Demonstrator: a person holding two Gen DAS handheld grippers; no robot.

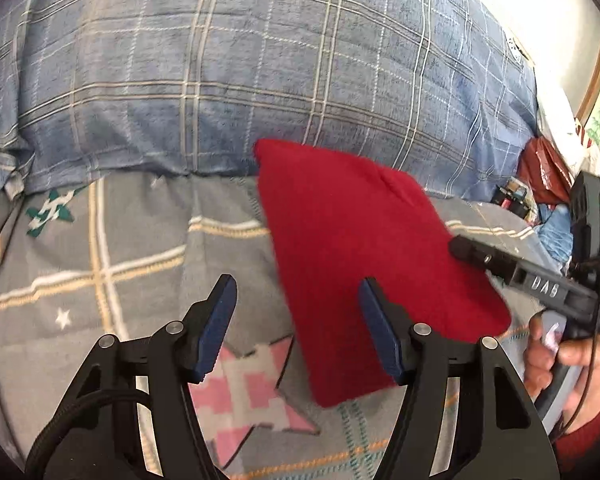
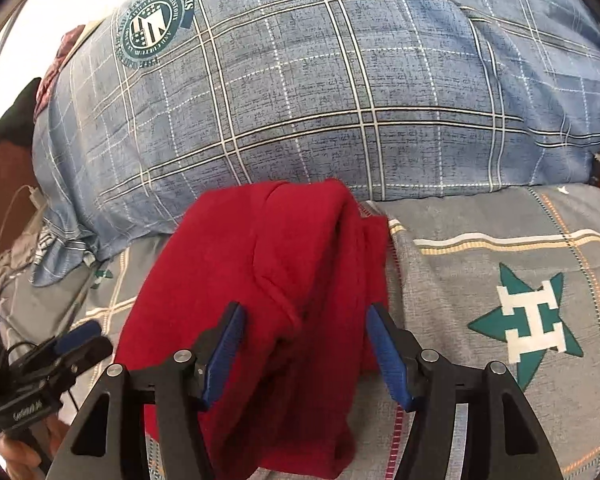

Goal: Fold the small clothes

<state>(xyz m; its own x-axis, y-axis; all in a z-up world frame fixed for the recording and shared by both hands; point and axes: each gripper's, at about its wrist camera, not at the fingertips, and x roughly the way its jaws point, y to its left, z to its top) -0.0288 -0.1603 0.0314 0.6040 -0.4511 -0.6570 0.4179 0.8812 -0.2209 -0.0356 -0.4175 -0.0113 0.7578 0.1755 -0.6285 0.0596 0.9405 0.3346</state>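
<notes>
A folded red garment [image 1: 364, 248] lies on the grey patterned bedsheet [image 1: 100, 280]; it also shows in the right wrist view [image 2: 268, 280], with a fold seam down its middle. My left gripper [image 1: 296, 296] is open and empty, just above the garment's left edge. My right gripper [image 2: 304, 320] is open and empty, with its fingers spread over the garment's near part. In the left wrist view the right gripper [image 1: 466, 250] reaches over the garment's right edge. In the right wrist view the left gripper [image 2: 80, 340] is at the garment's left side.
A large blue plaid pillow [image 1: 260, 72] lies just behind the garment, also in the right wrist view [image 2: 340, 92]. Cluttered items [image 1: 540, 184] sit at the bed's far right. A cable [image 2: 16, 208] lies at the left edge.
</notes>
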